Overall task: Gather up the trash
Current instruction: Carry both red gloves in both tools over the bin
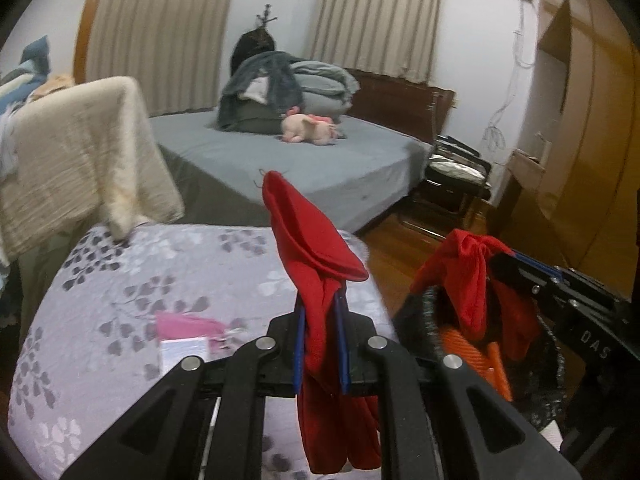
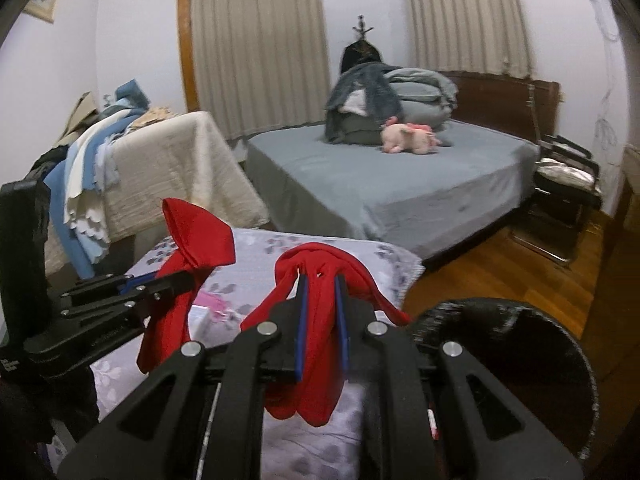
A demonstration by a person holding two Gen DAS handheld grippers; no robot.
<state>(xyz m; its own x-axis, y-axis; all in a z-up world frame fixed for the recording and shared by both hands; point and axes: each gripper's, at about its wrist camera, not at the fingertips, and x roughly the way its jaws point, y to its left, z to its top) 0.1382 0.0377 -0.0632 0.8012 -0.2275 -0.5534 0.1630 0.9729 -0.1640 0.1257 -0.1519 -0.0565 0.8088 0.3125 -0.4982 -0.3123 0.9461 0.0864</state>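
- Both clamped on red cloth: left hand-held gripper (image 1: pixel 322 344) has one piece (image 1: pixel 316 264), right hand-held gripper (image 2: pixel 320 320) another (image 2: pixel 316 384), above the floral bedspread (image 1: pixel 120 280).
- I'd carry both level over the black bin (image 2: pixel 520 320), then release.

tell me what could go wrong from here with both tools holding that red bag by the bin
1. The red bag is pinched only at bunched handles by the left tool and right tool; thin plastic could slip out or tear.
2. The black bin sits low beside the right tool, so the bag could catch on its rim or knock it.
3. The pink packet lies loose on the floral cover; the hanging bag could sweep it off.
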